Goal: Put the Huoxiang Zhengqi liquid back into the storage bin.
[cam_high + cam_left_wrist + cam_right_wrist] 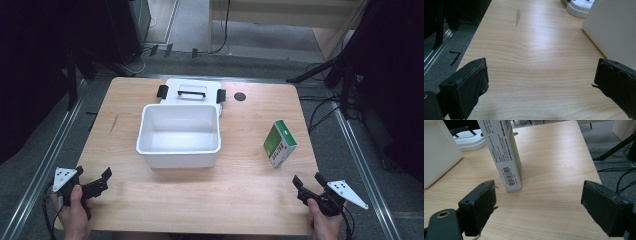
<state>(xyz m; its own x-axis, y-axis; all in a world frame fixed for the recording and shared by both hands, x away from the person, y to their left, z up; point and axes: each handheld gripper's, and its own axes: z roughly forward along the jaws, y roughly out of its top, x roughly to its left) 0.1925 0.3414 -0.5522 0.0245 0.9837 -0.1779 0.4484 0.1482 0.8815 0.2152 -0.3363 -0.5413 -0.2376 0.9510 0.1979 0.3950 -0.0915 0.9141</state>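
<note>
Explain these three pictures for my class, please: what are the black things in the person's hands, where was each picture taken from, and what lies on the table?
A person holds a hand-held grasping tool in each hand: the left tool and the right tool. Both are open and hold nothing. The high view looks down from above; each other picture comes from a camera riding on one tool. On the wooden table stand an open white bin, its lid lying behind it, and a green and white carton, upright just ahead of the right tool.

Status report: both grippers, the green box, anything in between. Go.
Left gripper open, empty, near table edge. Right gripper open, empty, short of the green box. Box upright, right of the open white bin. Nothing between gripper and box.
</note>
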